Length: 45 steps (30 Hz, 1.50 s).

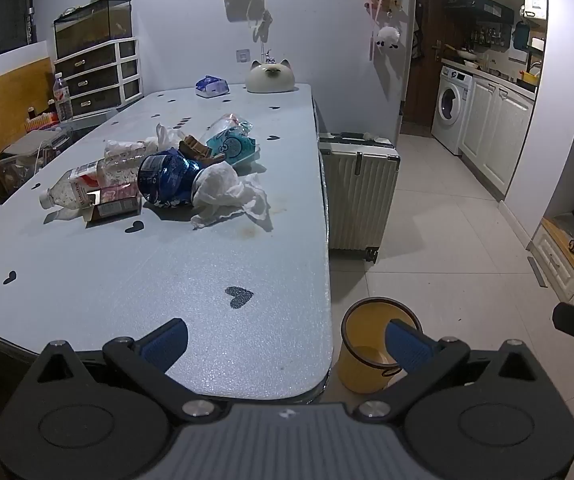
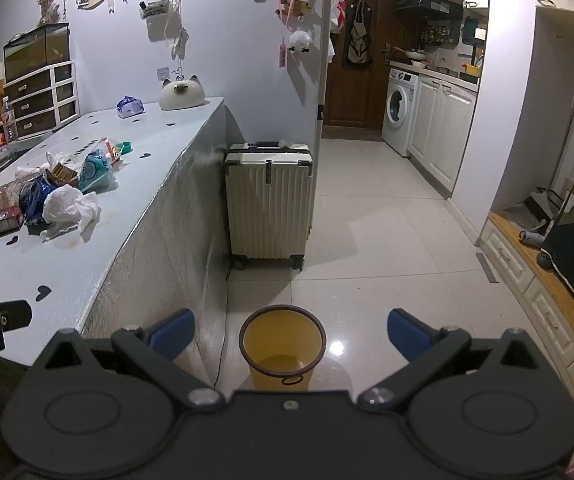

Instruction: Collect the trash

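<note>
Dim room, pale blue table (image 1: 207, 280) with dark heart marks running away toward the far wall.

Trash sits in one heap at mid-table, toward the left side: a clear plastic bottle (image 1: 73, 188) lying on its side, a crumpled white tissue (image 1: 227, 192) nearest the right edge, a dark blue crushed wrapper (image 1: 167, 178) touching it, a small flat carton (image 1: 113, 208) in front, a teal packet (image 1: 233, 146) behind.

Left gripper (image 1: 287, 344) hangs over the near end of the table, fingers spread wide, nothing between them. Well apart from the heap.

Right gripper (image 2: 291, 334) is off the table's right side, over the floor, fingers likewise wide and empty.

Yellow bin (image 2: 281, 350) stands on the tiled floor just beside the table's near right corner, open-topped; only a dark ring shows inside it. In the right wrist view it sits between the spread fingers, lower down.

Around: a white suitcase (image 2: 269, 204) upright against the table's right side, farther along than the bin. Cat-shaped ornament (image 1: 270, 77) and a tissue pack (image 1: 211, 87) at the far end of the table. Drawer unit (image 1: 99, 76) far left. Washing machine (image 2: 399, 118) in the kitchen at far right.

Bare tabletop lies between the left gripper and the heap.
</note>
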Each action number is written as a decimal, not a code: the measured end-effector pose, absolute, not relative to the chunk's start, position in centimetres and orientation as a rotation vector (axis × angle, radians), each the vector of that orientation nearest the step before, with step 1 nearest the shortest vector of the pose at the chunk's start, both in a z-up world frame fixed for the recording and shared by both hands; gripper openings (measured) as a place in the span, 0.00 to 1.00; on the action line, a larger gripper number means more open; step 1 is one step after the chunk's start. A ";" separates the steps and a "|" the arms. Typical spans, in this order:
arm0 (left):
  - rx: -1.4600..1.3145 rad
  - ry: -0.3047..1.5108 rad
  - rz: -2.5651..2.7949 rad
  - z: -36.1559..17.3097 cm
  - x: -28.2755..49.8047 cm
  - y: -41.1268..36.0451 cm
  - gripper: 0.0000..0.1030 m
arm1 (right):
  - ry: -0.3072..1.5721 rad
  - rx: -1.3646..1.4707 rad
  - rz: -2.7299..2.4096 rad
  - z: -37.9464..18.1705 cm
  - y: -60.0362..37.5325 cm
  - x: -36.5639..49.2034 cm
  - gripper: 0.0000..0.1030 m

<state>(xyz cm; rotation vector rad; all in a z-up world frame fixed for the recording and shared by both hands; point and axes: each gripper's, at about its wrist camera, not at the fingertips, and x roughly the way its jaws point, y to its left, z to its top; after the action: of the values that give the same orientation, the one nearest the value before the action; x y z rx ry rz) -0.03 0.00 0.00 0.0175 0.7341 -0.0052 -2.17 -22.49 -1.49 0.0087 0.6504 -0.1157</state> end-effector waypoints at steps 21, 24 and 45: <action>0.015 0.733 -0.008 0.1 0.5 -0.1 1.00 | 0.650 0.009 -0.117 -1.7 -22.4 -2.0 1.00; 0.014 0.726 -0.003 0.2 0.5 0.0 1.00 | 0.649 0.009 -0.118 -1.7 -22.8 -1.7 1.00; -0.035 0.776 0.160 -3.4 9.3 6.3 1.00 | 0.679 0.002 -0.027 -4.2 -19.4 9.3 1.00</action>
<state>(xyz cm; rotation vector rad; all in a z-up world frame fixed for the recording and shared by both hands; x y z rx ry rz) 9.29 6.33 -3.43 -0.0352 0.7762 0.1601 9.28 -19.44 -4.23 0.0022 0.6790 -0.0272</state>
